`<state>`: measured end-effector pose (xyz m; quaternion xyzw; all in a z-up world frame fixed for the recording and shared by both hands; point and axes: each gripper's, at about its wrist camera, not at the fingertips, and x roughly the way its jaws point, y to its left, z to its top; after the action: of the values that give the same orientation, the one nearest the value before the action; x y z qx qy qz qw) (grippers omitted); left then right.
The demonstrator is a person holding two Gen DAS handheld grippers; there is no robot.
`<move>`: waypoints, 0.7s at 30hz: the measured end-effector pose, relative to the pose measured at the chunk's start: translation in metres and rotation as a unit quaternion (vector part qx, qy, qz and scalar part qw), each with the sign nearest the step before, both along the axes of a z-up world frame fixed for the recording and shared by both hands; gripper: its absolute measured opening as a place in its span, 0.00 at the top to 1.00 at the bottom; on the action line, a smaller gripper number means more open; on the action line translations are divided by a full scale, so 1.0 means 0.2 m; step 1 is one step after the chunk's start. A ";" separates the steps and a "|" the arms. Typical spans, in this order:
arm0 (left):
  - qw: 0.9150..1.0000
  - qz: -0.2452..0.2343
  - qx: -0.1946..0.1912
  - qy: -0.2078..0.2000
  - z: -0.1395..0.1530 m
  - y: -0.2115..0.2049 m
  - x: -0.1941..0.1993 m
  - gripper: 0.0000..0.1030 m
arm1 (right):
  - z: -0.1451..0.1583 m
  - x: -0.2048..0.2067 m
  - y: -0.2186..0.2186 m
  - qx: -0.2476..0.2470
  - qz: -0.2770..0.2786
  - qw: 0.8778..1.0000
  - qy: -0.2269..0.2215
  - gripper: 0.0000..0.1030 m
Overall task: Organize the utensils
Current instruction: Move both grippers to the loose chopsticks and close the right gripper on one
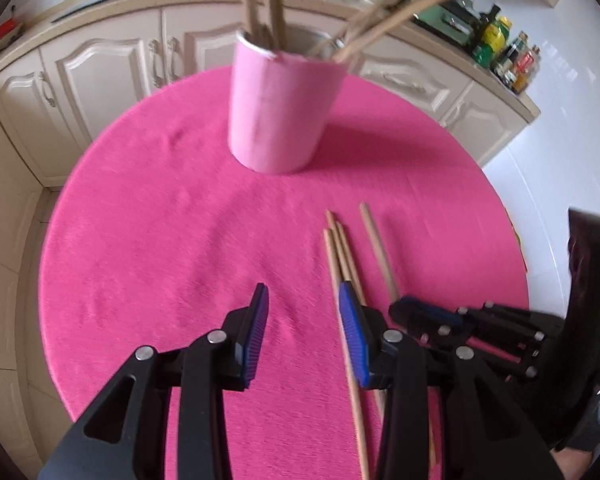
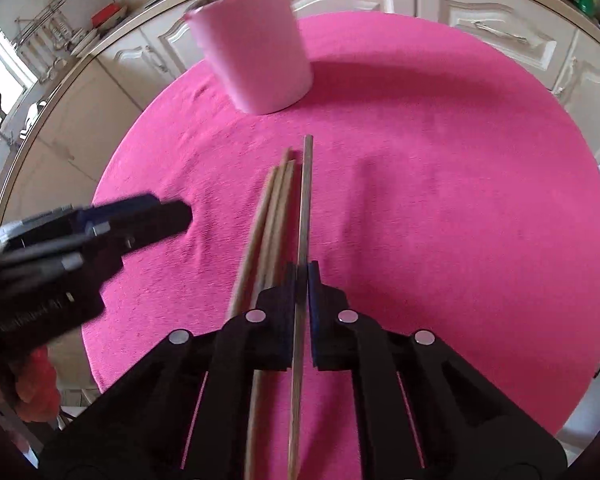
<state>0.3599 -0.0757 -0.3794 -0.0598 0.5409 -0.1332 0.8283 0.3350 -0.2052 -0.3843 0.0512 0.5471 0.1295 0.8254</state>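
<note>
A pale pink cup [image 1: 280, 112] [image 2: 256, 52] stands at the far side of the round pink table [image 1: 160, 220] [image 2: 440, 200], with several wooden chopsticks leaning in it. Three chopsticks [image 1: 340, 248] [image 2: 274, 208] lie side by side on the cloth. A single chopstick [image 2: 306, 200] [image 1: 380, 252] lies just right of them, and my right gripper [image 2: 302, 276] [image 1: 402, 310] is shut on it. My left gripper [image 1: 304, 312] [image 2: 168, 216] is open with nothing between its blue pads. Its right finger [image 1: 352, 320] is over the three chopsticks.
Cream kitchen cabinets [image 1: 112, 68] and a countertop curve around behind the table. Bottles and jars [image 1: 508, 56] stand on the counter at the right. White floor [image 1: 560, 152] shows past the table's right edge. A person's dark sleeve [image 1: 588, 280] is at the right.
</note>
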 end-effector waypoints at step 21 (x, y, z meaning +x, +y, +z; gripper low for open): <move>0.989 -0.049 0.135 0.046 -0.17 -0.35 0.10 0.67 | -0.04 0.08 -0.11 0.001 -0.019 0.998 0.052 0.94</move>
<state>0.3791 -0.1450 -0.4142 0.0731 0.5939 -0.0967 0.7954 0.3517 -0.2278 -0.3922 0.0689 0.5878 0.1111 0.7984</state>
